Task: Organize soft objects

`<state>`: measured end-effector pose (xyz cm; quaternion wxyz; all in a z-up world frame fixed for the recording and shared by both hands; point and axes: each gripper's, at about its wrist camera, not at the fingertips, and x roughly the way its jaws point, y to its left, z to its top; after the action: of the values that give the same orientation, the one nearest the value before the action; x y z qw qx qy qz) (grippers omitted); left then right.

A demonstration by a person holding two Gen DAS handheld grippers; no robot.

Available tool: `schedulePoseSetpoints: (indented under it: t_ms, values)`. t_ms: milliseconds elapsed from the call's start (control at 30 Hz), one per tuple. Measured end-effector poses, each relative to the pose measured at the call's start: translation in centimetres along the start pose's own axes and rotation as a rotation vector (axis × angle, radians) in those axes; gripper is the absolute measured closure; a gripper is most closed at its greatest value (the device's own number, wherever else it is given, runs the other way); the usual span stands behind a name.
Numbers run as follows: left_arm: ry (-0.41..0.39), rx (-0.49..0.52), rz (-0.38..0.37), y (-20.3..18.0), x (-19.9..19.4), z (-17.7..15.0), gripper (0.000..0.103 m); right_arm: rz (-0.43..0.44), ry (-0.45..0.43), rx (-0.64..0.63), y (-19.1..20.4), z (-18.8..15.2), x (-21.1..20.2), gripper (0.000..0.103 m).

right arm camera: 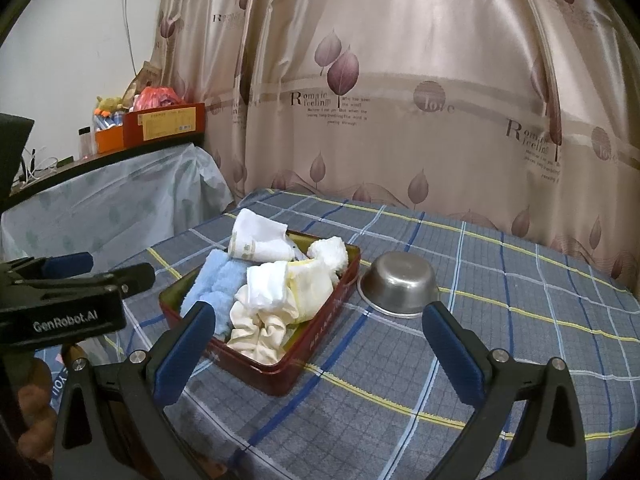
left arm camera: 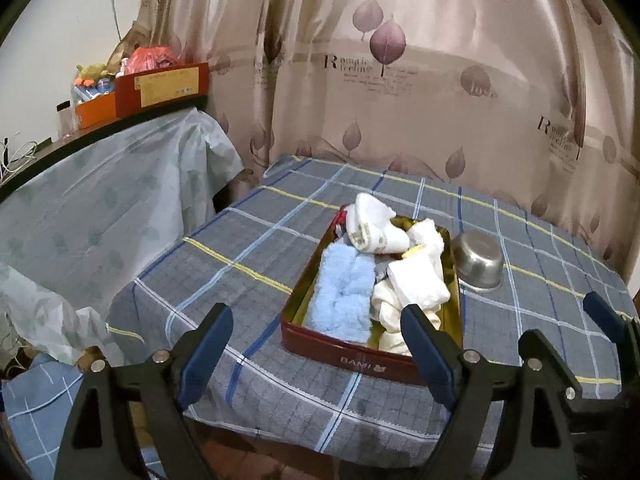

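Apparently sorting has yet to start or sits between picks: both tools hover short of the pile, holding nothing. Left hand-held gripper [left arm camera: 316,344] spread wide, empty, aimed at the near end of the red tin [left arm camera: 348,354] on the plaid-covered counter [left arm camera: 224,240]. Right hand-held gripper [right arm camera: 316,344] likewise spread, empty.

Tin holds the soft things: blue fuzzy cloth [left arm camera: 344,292], white socks [left arm camera: 372,224], cream scrunchie [right arm camera: 260,330], all heaped loosely. Steel bowl [right arm camera: 400,282] upside down just beside the tin.

Next move, my guess: drop onto one item, pinch a fold, lift clear without dragging its neighbours.

Right view alone shows the scrunchie whole; left view alone shows the tin's front lettering.
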<state>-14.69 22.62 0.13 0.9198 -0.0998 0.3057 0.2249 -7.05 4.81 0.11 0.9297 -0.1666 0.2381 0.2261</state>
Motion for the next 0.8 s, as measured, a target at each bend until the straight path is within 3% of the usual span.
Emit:
schedulePoseSetpoints:
  t_ms: [300,800]
  values:
    - [0.019,0.029,0.086,-0.8,0.4,-0.6,0.014,0.001,0.014,-0.006,-0.3,-0.4,0.1,0.0]
    - [-0.006,0.066,0.066,-1.6,0.2,-1.0,0.014,-0.003,0.023,0.003,-1.0,-0.8,0.4,0.0]
